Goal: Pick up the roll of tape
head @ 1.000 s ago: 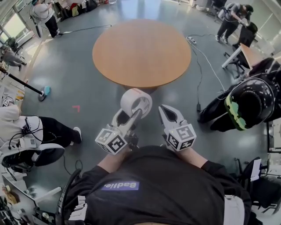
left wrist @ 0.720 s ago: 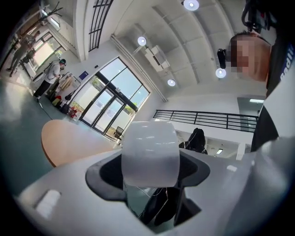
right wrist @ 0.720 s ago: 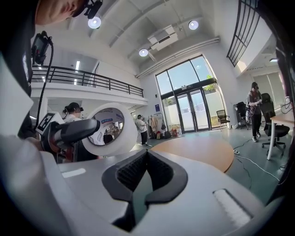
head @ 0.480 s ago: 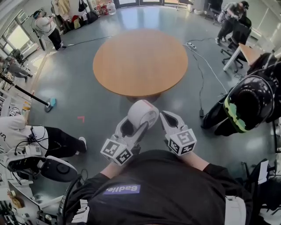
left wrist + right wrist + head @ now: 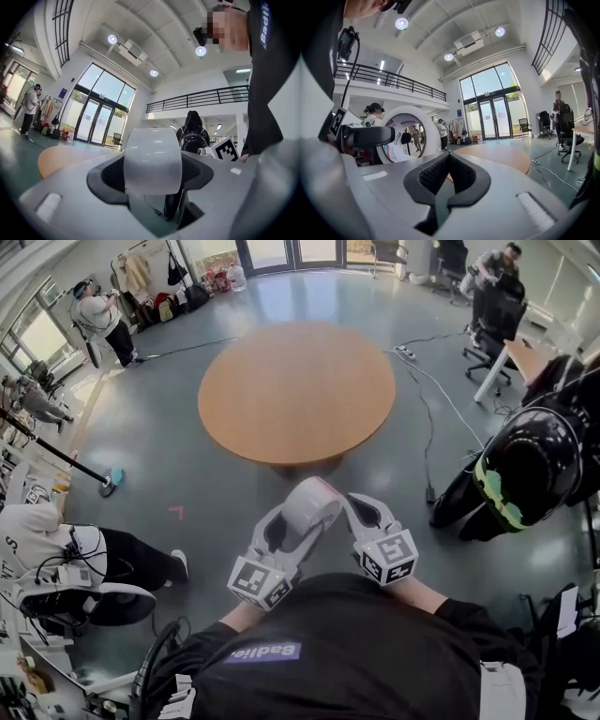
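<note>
I hold the white roll of tape [image 5: 312,505] in the air in front of my chest, well off the round wooden table [image 5: 296,390]. My left gripper [image 5: 302,517] is shut on the roll, one jaw through its hole and one outside. In the left gripper view the tape [image 5: 152,161] fills the gap between the grey jaws, its band facing the camera. My right gripper [image 5: 360,506] hangs just right of the roll, shut with nothing in it. The right gripper view shows the tape [image 5: 423,125] close on the left, hole facing, with the left gripper's jaw across it.
The table top is bare. Cables [image 5: 433,399] run over the grey floor right of it. A person in black [image 5: 530,465] stands at the right. Another sits at the lower left [image 5: 56,549]. Office chairs [image 5: 492,306] and glass doors lie beyond.
Both grippers have drawn closer to my body and nearer each other. The left gripper has rolled, so the tape now shows its band rather than its open face.
</note>
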